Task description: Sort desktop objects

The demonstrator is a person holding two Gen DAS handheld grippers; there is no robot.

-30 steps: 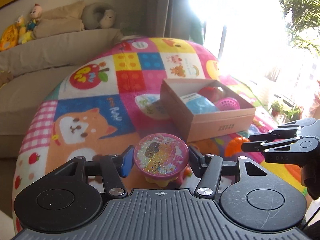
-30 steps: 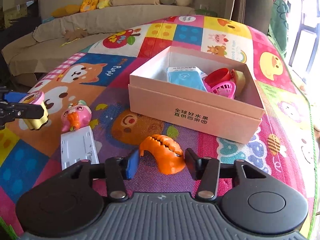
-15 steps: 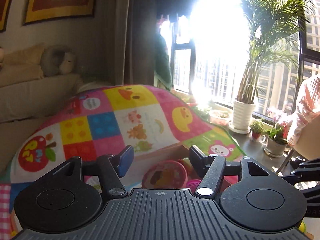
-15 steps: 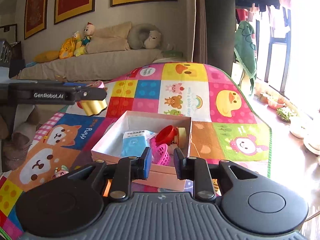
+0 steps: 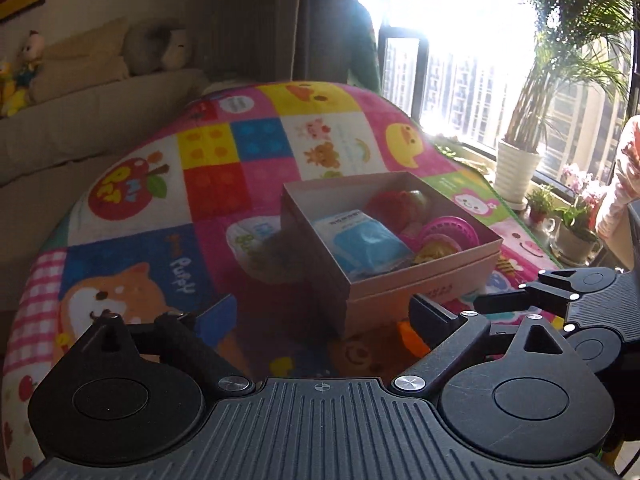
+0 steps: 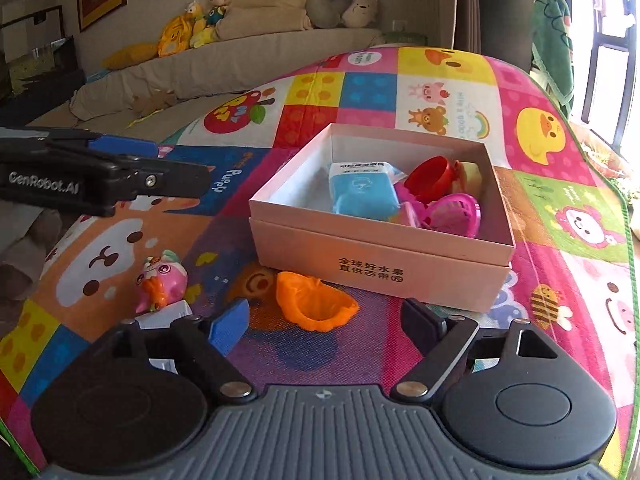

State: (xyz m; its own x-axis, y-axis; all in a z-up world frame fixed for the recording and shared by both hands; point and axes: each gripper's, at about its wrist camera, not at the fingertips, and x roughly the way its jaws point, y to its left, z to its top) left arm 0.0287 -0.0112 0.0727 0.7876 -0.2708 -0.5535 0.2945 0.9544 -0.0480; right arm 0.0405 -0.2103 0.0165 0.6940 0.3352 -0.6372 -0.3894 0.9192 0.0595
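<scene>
A pink cardboard box (image 6: 372, 252) stands on the colourful mat (image 6: 560, 216); it also shows in the left wrist view (image 5: 404, 300). It holds a blue packet (image 6: 362, 194), a red cup (image 6: 432, 178), a pink basket (image 6: 454, 214) and a yellow-based toy (image 5: 436, 252). An orange toy (image 6: 316, 302) lies on the mat in front of the box, just ahead of my open, empty right gripper (image 6: 324, 326). My left gripper (image 5: 322, 318) is open and empty, to the left of the box. A pink bird toy (image 6: 162, 282) and a white card (image 6: 168, 316) lie at left.
A sofa (image 6: 240, 64) with stuffed toys stands behind the mat. A window with potted plants (image 5: 516, 160) is on the right. The mat's green edge (image 6: 634, 320) runs along the right side.
The left gripper carried the glittery pink toy over the box, opened and let it go, and has drawn back empty. The right gripper rose, then came down again near the orange toy, which now lies tipped over.
</scene>
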